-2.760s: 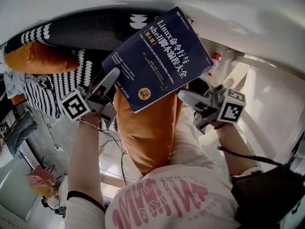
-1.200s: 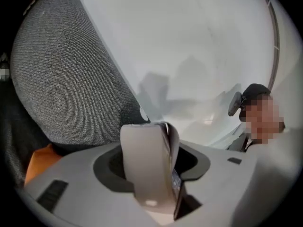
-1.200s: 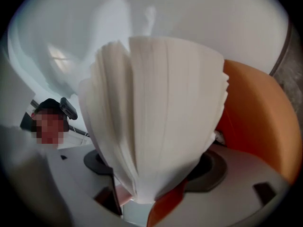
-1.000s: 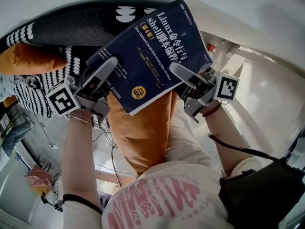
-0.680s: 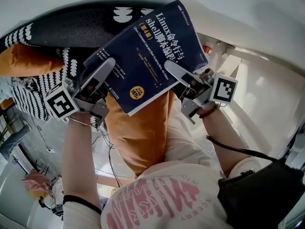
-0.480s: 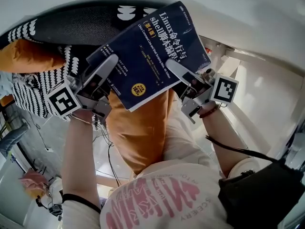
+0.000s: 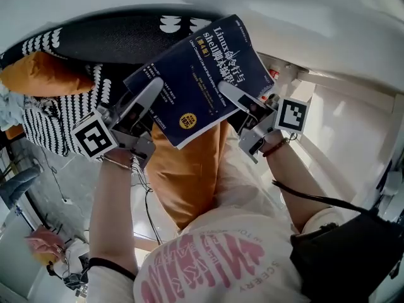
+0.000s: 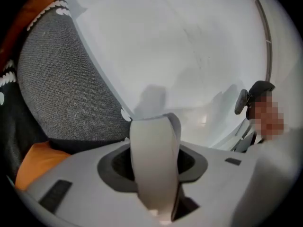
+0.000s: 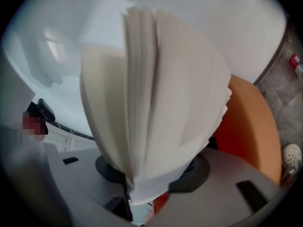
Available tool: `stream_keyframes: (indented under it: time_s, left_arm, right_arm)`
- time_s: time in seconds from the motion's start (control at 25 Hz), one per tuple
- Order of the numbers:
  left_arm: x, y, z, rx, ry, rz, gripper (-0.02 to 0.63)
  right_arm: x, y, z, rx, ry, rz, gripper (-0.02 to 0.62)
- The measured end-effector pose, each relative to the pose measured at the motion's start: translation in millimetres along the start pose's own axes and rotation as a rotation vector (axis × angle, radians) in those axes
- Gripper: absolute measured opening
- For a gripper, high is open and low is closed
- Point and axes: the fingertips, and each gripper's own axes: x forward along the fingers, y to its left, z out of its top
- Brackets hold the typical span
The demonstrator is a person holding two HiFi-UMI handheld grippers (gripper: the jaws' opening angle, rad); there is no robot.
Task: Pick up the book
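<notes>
A dark blue book (image 7: 202, 68) with white title print is held tilted in front of the person, above the orange lap (image 7: 189, 175). My left gripper (image 7: 151, 95) grips its left edge, one long grey finger lying on the cover; its jaws are still closing. In the left gripper view a cream strip of the book (image 8: 154, 160) fills the gap between the jaws. My right gripper (image 7: 232, 95) clamps the lower right edge. The fanned white pages (image 9: 151, 103) rise out of its jaws in the right gripper view.
A black-and-white patterned fabric (image 7: 63, 109) and an orange cushion (image 7: 44, 74) lie at the left. A white surface (image 7: 315, 17) runs behind the book. A black bag (image 7: 353, 257) sits at the lower right. Cables hang below the left arm.
Both grippers moved up from below the book onto its edges and closed there. Over the last second the book and the left gripper shifted a little to the right.
</notes>
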Motion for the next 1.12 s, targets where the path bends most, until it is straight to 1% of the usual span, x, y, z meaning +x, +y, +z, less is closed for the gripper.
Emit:
stream_keyframes:
  time_s: [0.16,0.36,0.64,0.92,1.12]
  left_arm:
    - [-2,-2,-1,0.036,-0.001,0.013,0.183]
    - [-3,0,-3,0.061,-0.004,-0.004,0.181]
    - [-7,1,-4,0.044,-0.035,-0.029,0.181]
    - [-12,-3,-8,0.065,-0.065,-0.04,0.181]
    - [-21,4,-9,0.058,-0.096,-0.058,0.181]
  right_arm:
    - [0,0,-1,0.001,0.003,-0.001,0.199]
    - [1,-3,-1,-0.014,0.013,-0.007,0.199]
    - [2,1,-1,-0.051,0.036,-0.029,0.199]
    - [1,3,-4,-0.079,0.054,-0.01,0.199]
    - [5,0,-10,-0.093,0.061,-0.015,0.199]
